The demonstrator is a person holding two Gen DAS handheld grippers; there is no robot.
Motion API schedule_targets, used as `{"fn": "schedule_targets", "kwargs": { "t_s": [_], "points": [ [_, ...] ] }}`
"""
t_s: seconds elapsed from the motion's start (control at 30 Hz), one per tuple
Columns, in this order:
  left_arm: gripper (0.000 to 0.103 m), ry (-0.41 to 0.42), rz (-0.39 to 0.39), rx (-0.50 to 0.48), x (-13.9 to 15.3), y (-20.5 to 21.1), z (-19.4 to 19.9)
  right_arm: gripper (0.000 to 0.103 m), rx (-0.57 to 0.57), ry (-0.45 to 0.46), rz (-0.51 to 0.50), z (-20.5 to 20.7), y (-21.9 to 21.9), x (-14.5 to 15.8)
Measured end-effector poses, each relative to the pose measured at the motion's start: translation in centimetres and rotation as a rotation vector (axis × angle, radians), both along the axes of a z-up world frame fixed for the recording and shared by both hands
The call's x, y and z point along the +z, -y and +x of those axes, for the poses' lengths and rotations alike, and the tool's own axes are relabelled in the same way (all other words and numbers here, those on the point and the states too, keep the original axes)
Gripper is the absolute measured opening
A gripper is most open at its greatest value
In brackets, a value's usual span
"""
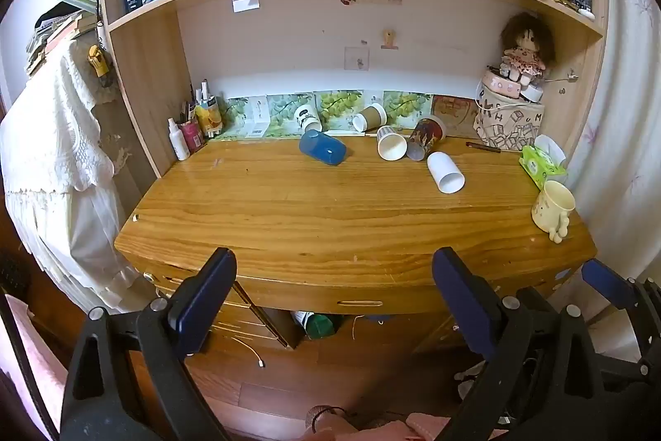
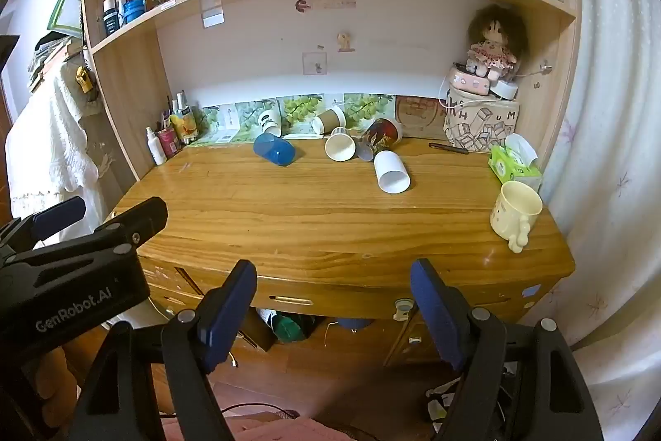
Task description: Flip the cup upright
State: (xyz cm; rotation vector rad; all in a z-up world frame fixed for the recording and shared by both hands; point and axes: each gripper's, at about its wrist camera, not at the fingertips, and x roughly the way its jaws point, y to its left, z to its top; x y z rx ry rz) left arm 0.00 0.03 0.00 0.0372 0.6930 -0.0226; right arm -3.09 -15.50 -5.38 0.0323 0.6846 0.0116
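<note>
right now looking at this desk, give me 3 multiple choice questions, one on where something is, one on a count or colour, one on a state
1. Where does the cream mug stand?
A. near the desk's right edge, in front of the green tissue pack
B. on the upper shelf
C. next to the white spray bottle

2. What colour is the leftmost cup lying on the desk?
A. red
B. blue
C. yellow

3. How is the plain white cup sitting?
A. upright, opening up
B. on its side, opening toward the camera
C. held in the right tool

Answers:
1. A, the mug sits at the right edge just in front of the tissue pack.
2. B, the blue cup lies left of all the others.
3. B, its round opening faces the camera; the right tool and the left tool are both open and empty, short of the desk.
</note>
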Motion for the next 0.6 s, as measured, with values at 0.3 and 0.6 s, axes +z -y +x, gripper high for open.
{"fn": "schedule_targets", "kwargs": {
  "t_s": [0.3,0.6],
  "points": [
    [0.097,-0.014,-0.003,0.0,-0.09,-0.05,0.07,0.078,0.001,-0.007,-0.004,-0.04,0.04,0.02],
    [0.097,-0.02,-0.027,0.021,-0.64,0.64,-0.8,0.078,0.004,-0.007,-0.005,0.06,0.26,0.23]
  ]
}}
